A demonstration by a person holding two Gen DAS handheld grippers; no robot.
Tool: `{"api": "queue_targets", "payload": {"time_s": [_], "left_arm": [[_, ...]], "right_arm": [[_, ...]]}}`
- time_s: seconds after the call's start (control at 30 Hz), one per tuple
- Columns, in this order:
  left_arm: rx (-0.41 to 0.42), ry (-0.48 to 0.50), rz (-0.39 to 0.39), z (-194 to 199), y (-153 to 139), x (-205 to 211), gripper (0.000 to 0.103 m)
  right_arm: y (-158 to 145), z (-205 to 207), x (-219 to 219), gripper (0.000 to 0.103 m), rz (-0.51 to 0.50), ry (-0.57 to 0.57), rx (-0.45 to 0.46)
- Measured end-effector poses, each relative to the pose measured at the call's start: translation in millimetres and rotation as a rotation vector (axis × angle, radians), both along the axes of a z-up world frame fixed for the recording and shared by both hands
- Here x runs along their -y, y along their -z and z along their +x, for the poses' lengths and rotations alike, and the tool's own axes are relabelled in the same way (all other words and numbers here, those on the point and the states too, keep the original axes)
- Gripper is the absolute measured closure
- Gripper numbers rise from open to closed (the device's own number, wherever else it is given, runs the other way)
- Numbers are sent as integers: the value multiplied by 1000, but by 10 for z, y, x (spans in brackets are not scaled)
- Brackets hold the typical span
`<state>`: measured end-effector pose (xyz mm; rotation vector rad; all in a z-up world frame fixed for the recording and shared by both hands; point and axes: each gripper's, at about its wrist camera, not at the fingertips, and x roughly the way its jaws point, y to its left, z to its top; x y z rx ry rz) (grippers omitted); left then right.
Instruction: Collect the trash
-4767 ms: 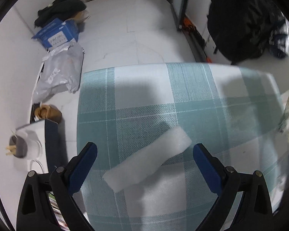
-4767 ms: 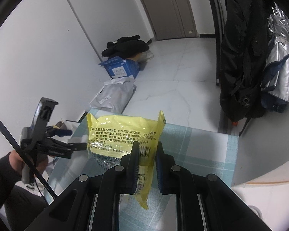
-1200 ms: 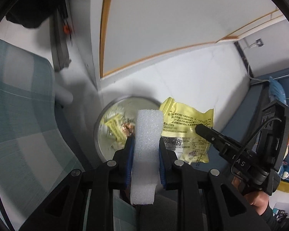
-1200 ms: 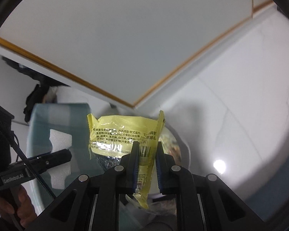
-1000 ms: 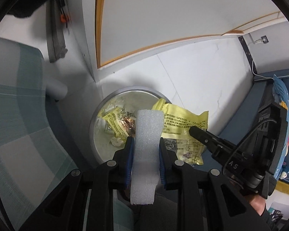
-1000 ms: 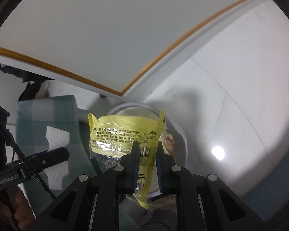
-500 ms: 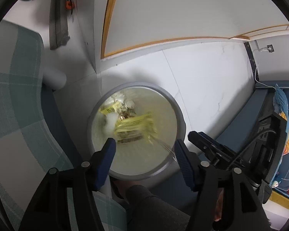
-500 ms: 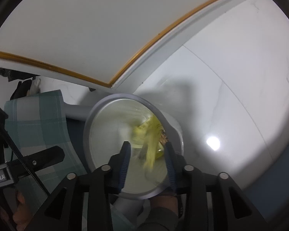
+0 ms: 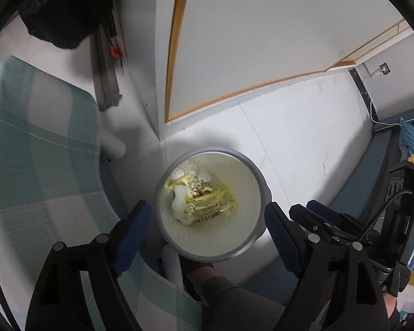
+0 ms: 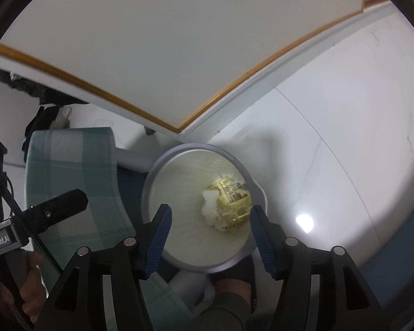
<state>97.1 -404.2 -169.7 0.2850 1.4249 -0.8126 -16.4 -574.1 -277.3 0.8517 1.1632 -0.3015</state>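
Now | left gripper (image 10: 38,218) label "GenRobot.AI" | yellow wrapper (image 9: 211,202) print unreadable

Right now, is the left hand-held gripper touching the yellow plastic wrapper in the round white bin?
Apart. In the left wrist view the left hand-held gripper stands open above the bin, while the wrapper lies at its bottom.

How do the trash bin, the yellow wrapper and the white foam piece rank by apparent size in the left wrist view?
1. trash bin
2. yellow wrapper
3. white foam piece, partly buried
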Motion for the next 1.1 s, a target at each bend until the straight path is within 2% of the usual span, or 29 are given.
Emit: {"api": "queue_targets", "payload": {"time_s": [0.4, 0.57, 1.1], "left_arm": [[157, -31, -68, -120, -556, -276, 21], [172, -41, -91, -181, -636, -327, 21], [195, -26, -97, -263, -682, -388, 21]], "right_arm": [[-693, -55, -190, 29, -82, -80, 89], [-881, -126, -299, 27, -116, -108, 84], [-1001, -263, -415, 27, -137, -99, 90]]}}
